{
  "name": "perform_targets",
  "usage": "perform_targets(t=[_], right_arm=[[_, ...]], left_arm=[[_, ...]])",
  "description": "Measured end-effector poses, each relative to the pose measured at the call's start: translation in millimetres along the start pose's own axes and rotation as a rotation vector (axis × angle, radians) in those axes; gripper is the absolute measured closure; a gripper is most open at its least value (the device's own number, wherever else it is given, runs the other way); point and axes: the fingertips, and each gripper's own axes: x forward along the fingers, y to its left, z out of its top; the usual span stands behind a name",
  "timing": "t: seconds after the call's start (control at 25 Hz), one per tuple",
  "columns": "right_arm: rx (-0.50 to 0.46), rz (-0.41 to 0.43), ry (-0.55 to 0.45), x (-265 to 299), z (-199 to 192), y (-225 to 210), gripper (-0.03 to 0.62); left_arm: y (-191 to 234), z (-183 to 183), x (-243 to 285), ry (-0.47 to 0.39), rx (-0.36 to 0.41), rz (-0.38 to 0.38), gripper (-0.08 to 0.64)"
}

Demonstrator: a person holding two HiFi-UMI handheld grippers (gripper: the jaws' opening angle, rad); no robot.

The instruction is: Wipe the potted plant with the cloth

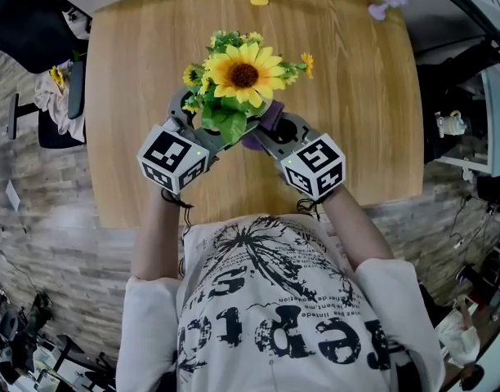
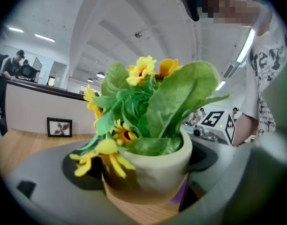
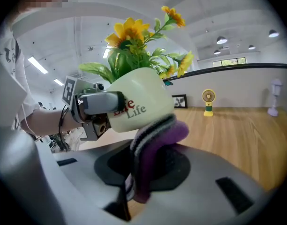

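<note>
Pale round pot of yellow sunflowers (image 2: 153,168) is near you, held tight in your left claw (image 1: 199,121), which is spread wide. Your right claw (image 1: 274,133) pinches the purple striped cloth (image 3: 155,139) against the pot's right side.

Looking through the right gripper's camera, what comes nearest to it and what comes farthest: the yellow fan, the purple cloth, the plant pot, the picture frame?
1. The purple cloth: right at the front, low centre.
2. The plant pot: just behind the cloth, up and left.
3. The yellow fan and the picture frame: both back at the far edge of the table, too close to call.
</note>
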Motion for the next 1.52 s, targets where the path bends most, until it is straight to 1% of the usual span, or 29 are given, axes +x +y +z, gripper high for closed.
perform_targets(t=[0.24, 0.32, 0.52, 0.6, 0.72, 0.8, 0.88, 1.0, 1.2, 1.36, 1.52], right_arm=[[0.013, -0.037, 0.002, -7, -1, -21, 0.517], [0.019, -0.061, 0.0, -8, -1, -29, 0.517], [0.103, -0.137, -0.025, -8, 5, -57, 0.517], [0.118, -0.164, -0.039, -21, 1, -72, 0.517], [0.106, -0.212, -0.052, -52, -11, -95, 0.517], [0.099, -0.248, -0.043, -69, -21, -111, 0.517], [0.106, -0.281, -0.026, -79, -32, -126, 0.517], [0.126, -0.317, -0.006, -83, -43, -151, 0.517], [0.122, -0.349, 0.013, -83, -50, -183, 0.517], [0.093, -0.351, 0.03, -80, -52, -186, 0.517], [0.078, -0.341, 0.038, -79, -52, -187, 0.517]], left_arm=[[-2, -7, 0, 0.011, -0.008, -0.014, 0.043], [-2, -8, 1, 0.009, -0.011, -0.019, 0.043], [5, -16, 6, 0.032, 0.007, -0.021, 0.043], [-2, -27, 13, 0.053, 0.013, -0.022, 0.043], [-26, -44, 30, 0.086, 0.033, -0.032, 0.043], [-39, -58, 41, 0.103, 0.043, -0.044, 0.043], [-45, -76, 49, 0.124, 0.041, -0.059, 0.043], [-43, -104, 61, 0.171, 0.055, -0.082, 0.043], [-35, -139, 80, 0.227, 0.072, -0.121, 0.043], [-33, -157, 82, 0.254, 0.072, -0.151, 0.044], [-31, -163, 85, 0.25, 0.061, -0.167, 0.046]])
